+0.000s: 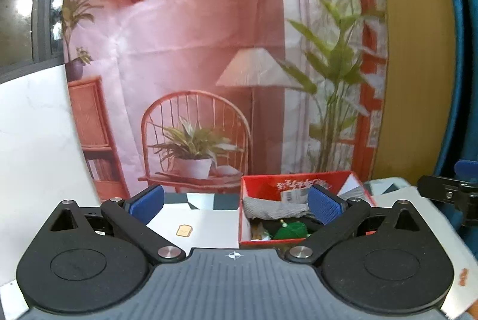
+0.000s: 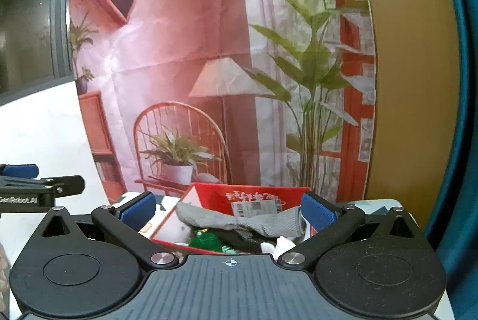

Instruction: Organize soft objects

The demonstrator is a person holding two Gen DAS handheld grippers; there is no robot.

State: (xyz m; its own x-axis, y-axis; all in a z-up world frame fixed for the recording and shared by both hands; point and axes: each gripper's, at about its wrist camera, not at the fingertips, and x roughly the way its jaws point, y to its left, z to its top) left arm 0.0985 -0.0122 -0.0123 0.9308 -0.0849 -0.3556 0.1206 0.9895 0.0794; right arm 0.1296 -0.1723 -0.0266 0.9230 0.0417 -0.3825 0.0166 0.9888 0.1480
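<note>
Both the left gripper [image 1: 236,208] and right gripper [image 2: 228,212] hang open and empty above the filled red box [image 2: 254,194]; next, probably finding any leftover item.

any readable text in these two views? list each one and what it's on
"GenRobot.AI": white lettering on the black body of the left tongs, seen at the edge of the right wrist view.
White script on the inner wall of the red box: too blurred to read.
Barcode label on that same wall: print too small to read.
Nothing else legible in either view.
</note>
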